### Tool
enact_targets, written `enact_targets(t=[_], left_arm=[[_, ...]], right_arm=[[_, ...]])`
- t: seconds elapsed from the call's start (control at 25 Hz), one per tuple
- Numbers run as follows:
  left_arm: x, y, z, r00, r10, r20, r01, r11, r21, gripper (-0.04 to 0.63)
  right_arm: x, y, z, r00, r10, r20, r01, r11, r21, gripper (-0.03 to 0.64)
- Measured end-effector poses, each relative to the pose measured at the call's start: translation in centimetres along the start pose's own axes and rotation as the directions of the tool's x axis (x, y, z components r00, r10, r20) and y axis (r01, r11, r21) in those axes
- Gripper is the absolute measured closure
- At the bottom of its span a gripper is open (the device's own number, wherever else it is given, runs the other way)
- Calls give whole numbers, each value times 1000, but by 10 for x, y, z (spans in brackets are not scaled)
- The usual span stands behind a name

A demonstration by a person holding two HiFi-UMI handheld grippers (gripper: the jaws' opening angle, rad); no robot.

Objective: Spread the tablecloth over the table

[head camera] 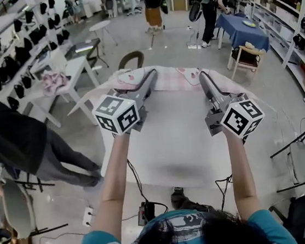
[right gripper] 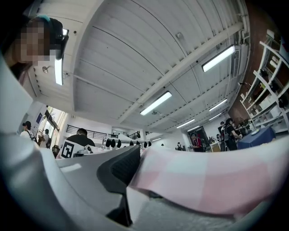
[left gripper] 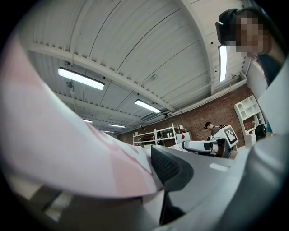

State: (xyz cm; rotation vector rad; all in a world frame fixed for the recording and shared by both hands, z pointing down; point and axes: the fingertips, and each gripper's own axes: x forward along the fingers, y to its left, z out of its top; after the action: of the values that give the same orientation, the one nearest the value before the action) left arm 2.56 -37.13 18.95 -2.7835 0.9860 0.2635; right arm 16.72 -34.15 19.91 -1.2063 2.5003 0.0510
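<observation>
Holding the tablecloth at upper centre, left gripper and right gripper each had jaws pinched narrowly on its edge over the table; spreading seemed underway, next needing an even pull across.

Grey floor, white shelves, ceiling lights

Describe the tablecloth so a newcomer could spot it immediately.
Find the white table directly before the person. At its far edge, the left gripper and right gripper clamp the tablecloth. Its pale pink-and-white checks set it apart from the plain white table.
</observation>
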Motion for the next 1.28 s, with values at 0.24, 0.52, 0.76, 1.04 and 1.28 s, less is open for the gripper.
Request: enact_targets(t=[0.24,0.52,0.76,1.04,1.28], left_arm=[[43,63,-12,1000,14,13,-14,1000,-28,511],[99,138,-29,998,35,46,-34,999,-19,512],[147,198,2,997,21,79,-25,998,58,511],[160,193,32,978,-40,204,-27,949,316,511],[129,210,-3,977,1,214,-46,978,203,511]], right_arm=[[64,-46,-9,1000,18,-13,-17,1000,21,552],[139,-102,-19,998,58,11,-57,996,-67,552],[207,-130,11,995,78,70,-63,979,-195,552],[209,-124,41,975,135,175,-64,931,-358,551],[218,-102,8,982,178,66,-141,917,-373,552]])
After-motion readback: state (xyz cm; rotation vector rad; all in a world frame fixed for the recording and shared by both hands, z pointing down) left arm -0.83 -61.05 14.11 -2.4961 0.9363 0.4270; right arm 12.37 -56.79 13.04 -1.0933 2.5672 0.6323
